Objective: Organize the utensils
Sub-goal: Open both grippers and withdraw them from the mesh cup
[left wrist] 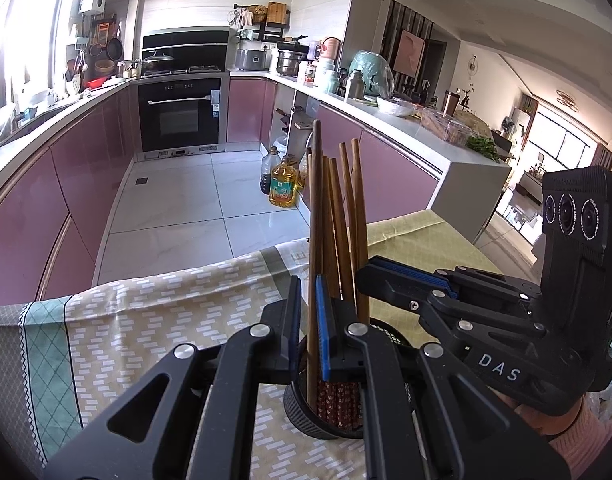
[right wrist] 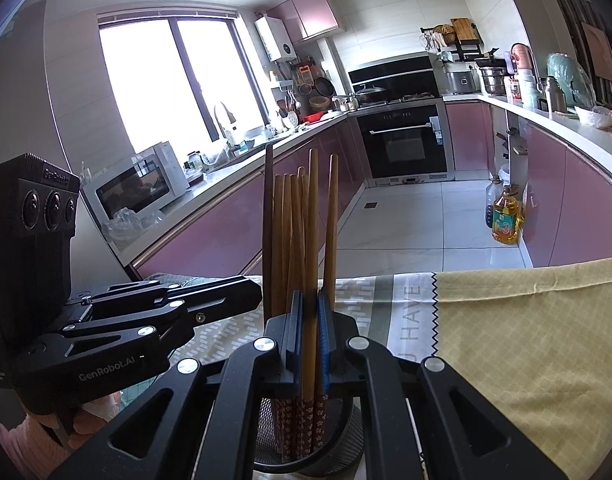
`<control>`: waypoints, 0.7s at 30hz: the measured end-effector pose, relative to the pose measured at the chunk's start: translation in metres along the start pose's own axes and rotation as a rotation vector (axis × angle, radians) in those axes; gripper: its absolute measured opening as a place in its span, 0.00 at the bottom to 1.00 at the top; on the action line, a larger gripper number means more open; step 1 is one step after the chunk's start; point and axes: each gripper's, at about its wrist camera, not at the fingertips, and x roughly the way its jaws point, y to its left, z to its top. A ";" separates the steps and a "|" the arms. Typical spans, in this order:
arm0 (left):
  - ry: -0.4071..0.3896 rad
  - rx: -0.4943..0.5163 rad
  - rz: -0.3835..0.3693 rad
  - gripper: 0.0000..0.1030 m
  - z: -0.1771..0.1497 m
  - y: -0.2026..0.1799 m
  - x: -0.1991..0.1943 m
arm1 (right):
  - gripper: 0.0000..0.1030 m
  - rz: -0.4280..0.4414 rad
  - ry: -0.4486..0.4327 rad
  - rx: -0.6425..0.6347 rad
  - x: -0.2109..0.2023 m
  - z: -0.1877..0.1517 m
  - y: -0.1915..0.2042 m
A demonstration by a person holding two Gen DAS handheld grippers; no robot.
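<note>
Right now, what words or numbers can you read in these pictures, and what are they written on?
"DAS" – on the right claw's black body.
"GenRobot.AI" – on the left claw's black body.
"GenRobot" – on the camera housing above the left claw.
"HAVE" – on the tablecloth's grey stripe; the rest is cut off.
Oil bottle label, oven sticker and small print on the left claw: too blurred to read.

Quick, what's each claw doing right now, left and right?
Left claw: closed on one chopstick standing in the black mesh holder.
Right claw: closed on another chopstick in the same holder.
</note>
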 end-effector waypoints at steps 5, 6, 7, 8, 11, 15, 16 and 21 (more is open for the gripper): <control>-0.013 0.009 0.012 0.13 -0.006 0.000 -0.007 | 0.07 -0.002 -0.001 0.003 -0.001 -0.001 0.000; -0.016 0.012 0.017 0.15 -0.006 -0.001 -0.008 | 0.07 -0.003 -0.001 0.003 -0.001 -0.001 0.000; -0.019 0.017 0.020 0.15 -0.006 -0.001 -0.009 | 0.07 -0.005 -0.002 0.003 -0.001 -0.001 0.001; -0.022 0.020 0.021 0.17 -0.006 -0.002 -0.010 | 0.07 -0.006 -0.003 0.002 -0.002 -0.001 0.001; -0.033 0.023 0.031 0.23 -0.009 -0.003 -0.013 | 0.07 -0.007 -0.005 0.002 -0.002 -0.002 0.003; -0.041 0.018 0.033 0.29 -0.013 -0.003 -0.017 | 0.07 -0.010 -0.004 0.001 -0.002 -0.002 0.003; -0.042 0.019 0.035 0.29 -0.014 -0.002 -0.018 | 0.09 -0.010 -0.004 0.000 -0.002 -0.001 0.003; -0.052 0.002 0.041 0.40 -0.022 0.001 -0.024 | 0.18 -0.014 -0.011 -0.004 -0.008 -0.002 0.003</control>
